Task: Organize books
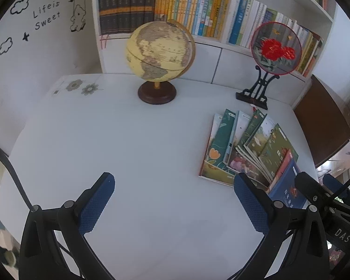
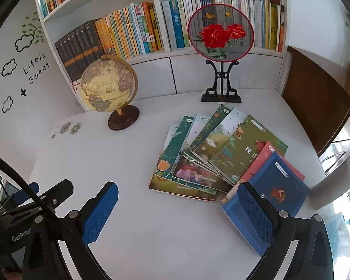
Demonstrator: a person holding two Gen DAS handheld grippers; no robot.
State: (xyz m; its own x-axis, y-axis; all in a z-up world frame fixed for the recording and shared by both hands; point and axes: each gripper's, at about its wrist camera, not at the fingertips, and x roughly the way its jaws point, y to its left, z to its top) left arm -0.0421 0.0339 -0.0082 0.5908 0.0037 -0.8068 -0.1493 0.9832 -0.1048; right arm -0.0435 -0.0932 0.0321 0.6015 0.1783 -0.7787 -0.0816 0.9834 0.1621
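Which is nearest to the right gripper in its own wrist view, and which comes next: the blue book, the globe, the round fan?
1. Blue book, at the right gripper, by its right finger.
2. Globe, left, farther back.
3. Round fan, rear, before the shelf.

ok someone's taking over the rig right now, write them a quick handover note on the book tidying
Left gripper: open, empty, held over bare table to the left of the books.
Right gripper: open, empty, at the near edge of the fan of books; its right finger overlaps the blue book in view, contact unclear.
Books: fan of picture books lies spread flat on the table, overlapping, in front of the embroidered fan stand; the globe stands to the left.
Done: nothing gathered yet.
Left: square the books into one stack, or shelve them in the bookcase behind.
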